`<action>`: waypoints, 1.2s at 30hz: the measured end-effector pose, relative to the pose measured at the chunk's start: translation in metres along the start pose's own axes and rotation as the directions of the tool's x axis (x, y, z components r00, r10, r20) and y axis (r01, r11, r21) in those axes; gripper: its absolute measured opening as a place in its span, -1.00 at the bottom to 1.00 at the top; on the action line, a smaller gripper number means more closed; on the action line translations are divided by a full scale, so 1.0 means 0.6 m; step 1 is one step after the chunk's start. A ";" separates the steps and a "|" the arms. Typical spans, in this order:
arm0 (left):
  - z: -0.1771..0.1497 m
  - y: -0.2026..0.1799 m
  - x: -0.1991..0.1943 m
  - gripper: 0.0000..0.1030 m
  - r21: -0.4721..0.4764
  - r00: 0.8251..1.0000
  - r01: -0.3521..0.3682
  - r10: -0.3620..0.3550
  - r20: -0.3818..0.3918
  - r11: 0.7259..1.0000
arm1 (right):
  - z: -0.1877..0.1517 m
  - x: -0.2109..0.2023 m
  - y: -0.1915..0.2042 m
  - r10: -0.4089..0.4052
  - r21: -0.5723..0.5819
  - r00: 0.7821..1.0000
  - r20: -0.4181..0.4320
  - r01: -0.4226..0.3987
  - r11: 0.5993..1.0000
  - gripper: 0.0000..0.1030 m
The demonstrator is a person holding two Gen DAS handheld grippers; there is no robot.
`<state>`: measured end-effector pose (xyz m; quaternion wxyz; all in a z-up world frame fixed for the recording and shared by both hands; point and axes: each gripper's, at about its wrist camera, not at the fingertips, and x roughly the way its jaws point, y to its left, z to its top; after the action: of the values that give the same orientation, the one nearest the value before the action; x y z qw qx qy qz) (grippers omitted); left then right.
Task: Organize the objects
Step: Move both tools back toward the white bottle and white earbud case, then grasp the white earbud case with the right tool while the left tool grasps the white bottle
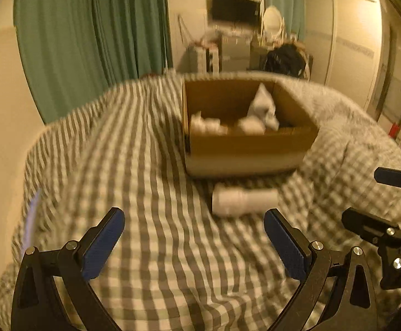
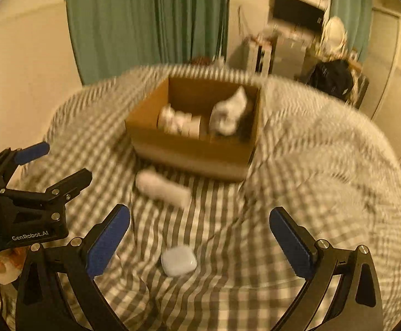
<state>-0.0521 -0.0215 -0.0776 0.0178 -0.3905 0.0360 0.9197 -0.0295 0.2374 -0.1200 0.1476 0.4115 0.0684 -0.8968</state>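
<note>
Both the left gripper (image 1: 194, 227) and the right gripper (image 2: 199, 224) hang with jaws wide, empty. The right should straddle the small white case (image 2: 178, 260) squarely, then lift toward the box (image 2: 197, 149).

Bedroom: checked bed cover (image 1: 150, 165), green curtains (image 1: 90, 35), wardrobe (image 1: 346, 41).

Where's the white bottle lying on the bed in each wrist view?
Left wrist: white bottle lies on its side just right of centre, in front of the cardboard box, ahead of the open left gripper.
Right wrist: bottle sits left of centre, near the box's near-left corner, blurred.
Shared landmark: the cardboard box on the checked bedspread.
</note>
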 end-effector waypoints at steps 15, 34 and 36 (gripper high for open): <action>-0.030 0.000 0.058 1.00 0.024 0.993 -0.019 0.022 -0.114 1.000 | -0.086 0.188 0.051 0.060 -0.155 0.923 -0.380 -0.128 0.980 0.05; 0.007 -0.095 0.153 1.00 0.118 0.979 0.013 0.011 -0.202 0.993 | -0.009 0.073 -0.075 0.015 -0.044 0.993 -0.113 -0.020 0.999 0.01; 0.012 -0.116 0.178 1.00 0.182 0.976 0.007 0.033 -0.214 0.983 | 0.005 0.085 -0.087 0.027 -0.035 0.993 -0.114 -0.031 0.999 0.00</action>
<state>-0.1273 0.0488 -0.1529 0.0433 -0.4847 0.1240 0.8648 -0.0800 0.2757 -0.1564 0.1640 0.4598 0.0869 -0.8684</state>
